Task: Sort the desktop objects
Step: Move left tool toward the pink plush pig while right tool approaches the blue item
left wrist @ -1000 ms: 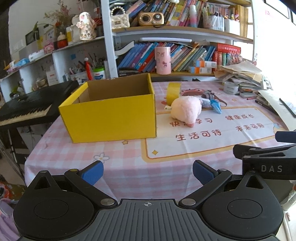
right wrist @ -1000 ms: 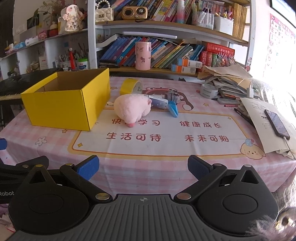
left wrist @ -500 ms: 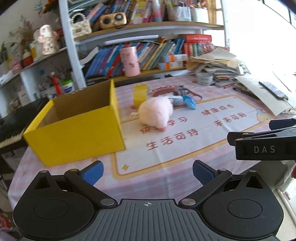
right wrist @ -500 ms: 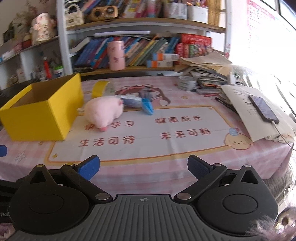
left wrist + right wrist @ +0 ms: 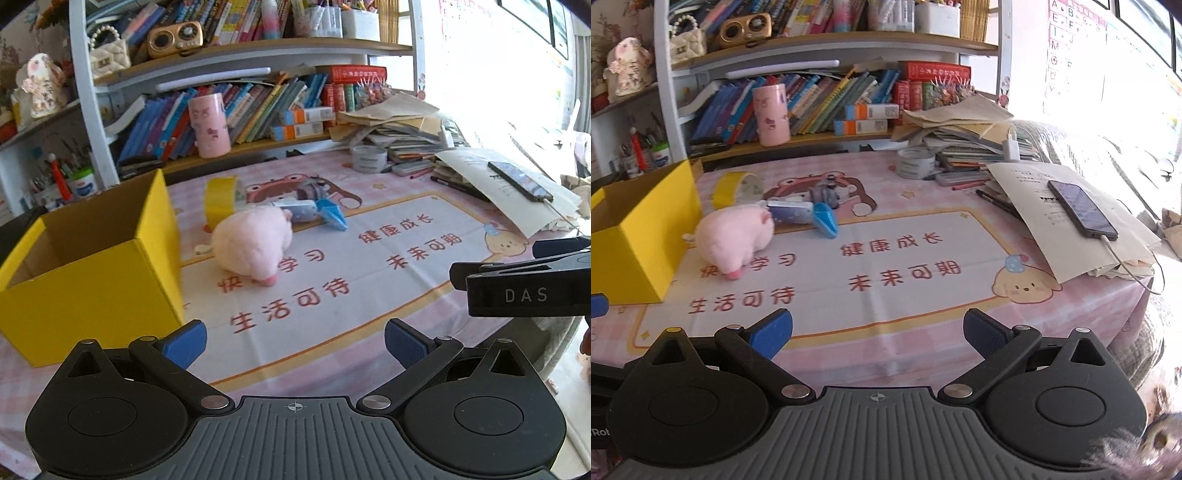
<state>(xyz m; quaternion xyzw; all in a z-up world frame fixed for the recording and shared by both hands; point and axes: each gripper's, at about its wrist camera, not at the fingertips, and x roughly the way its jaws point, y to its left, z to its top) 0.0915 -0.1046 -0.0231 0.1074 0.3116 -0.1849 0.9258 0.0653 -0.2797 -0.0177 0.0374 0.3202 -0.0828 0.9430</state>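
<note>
Both grippers swung right (jaws wide), nearer pink plush [image 5: 251, 245]

My plush pig [image 5: 251, 243] hides part of the tape roll [image 5: 220, 202]; the yellow box [image 5: 635, 236] is cut by the frame edge.

My yellow box [image 5: 92, 280] sits at nine o'clock; pink plush [image 5: 251, 243] at twelve, on the pink-checked cloth [image 5: 1071, 314] with red characters.
</note>
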